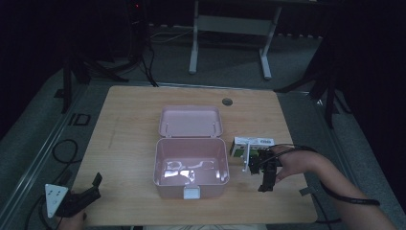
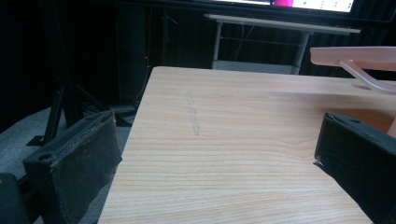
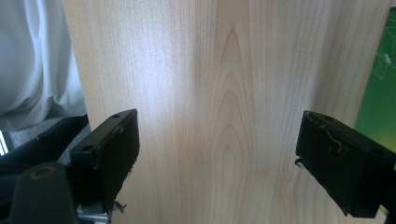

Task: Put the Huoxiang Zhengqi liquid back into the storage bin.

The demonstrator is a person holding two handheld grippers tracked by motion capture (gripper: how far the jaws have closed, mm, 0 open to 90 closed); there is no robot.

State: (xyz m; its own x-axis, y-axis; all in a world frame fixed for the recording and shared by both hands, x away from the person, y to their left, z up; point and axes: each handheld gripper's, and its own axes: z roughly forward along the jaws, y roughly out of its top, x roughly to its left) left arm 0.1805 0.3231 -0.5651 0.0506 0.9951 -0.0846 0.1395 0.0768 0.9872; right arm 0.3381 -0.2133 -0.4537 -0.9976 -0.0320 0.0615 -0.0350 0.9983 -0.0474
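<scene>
An open pink box (image 1: 190, 167) sits mid-table, its lid (image 1: 190, 120) laid back behind it and its inside bare. Right of the box lies a small green and white carton (image 1: 252, 143). Just in front of the carton a hand holds my right gripper (image 1: 265, 178). In the right gripper view its jaws stand wide apart over bare wood (image 3: 224, 140), and the green carton (image 3: 380, 84) shows at the right edge. My left gripper (image 1: 95, 188) rests at the table's front left corner, open (image 2: 212, 149) with nothing between its jaws. The pink lid (image 2: 355, 56) appears to its upper right.
The wooden table (image 1: 129, 124) has a round cable hole (image 1: 227, 101) near its far edge. Cables (image 1: 64, 151) lie on the floor at the left, and a white desk frame (image 1: 230, 28) stands beyond. White clothing (image 3: 32, 65) shows past the table's edge.
</scene>
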